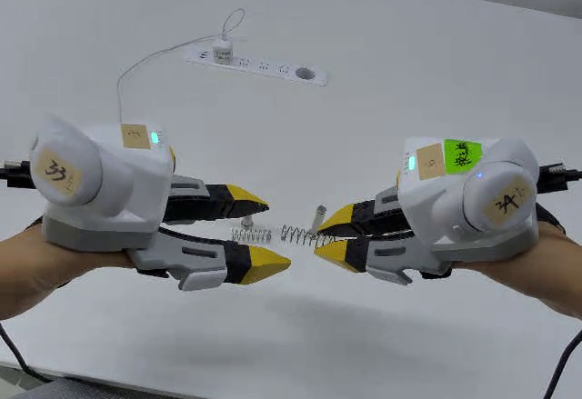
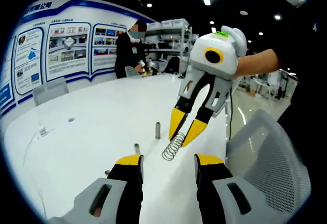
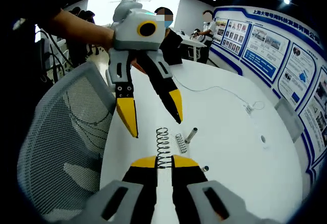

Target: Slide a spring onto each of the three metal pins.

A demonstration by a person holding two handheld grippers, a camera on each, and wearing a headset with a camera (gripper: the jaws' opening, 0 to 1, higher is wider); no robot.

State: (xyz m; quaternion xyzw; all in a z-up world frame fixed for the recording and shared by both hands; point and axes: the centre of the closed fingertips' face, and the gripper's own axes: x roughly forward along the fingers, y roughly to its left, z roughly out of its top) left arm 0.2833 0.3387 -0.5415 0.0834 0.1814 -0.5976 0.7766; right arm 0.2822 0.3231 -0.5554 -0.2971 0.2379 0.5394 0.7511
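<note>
Hovering at left, the left gripper (image 1: 265,234) has its yellow-tipped jaws wide apart, empty. A loose coiled steel spring (image 1: 252,234) lies on the white desk (image 1: 382,126) beside them. The right gripper (image 1: 329,237), jaws pinched on a second silver wire spring (image 1: 296,233), sits near a short grey metal pin (image 1: 318,219). Off-axis contact could flick that spring free!

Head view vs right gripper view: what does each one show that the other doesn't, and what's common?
Head view adds the right gripper's white housing with its green sticker, and the hand gripping it. Right gripper view adds a mesh chair, wall posters and people at the back. Shared: the open left gripper, a spring pinched in the right fingers, a loose spring on the table, a pin, and the plugged-in charger.
</note>
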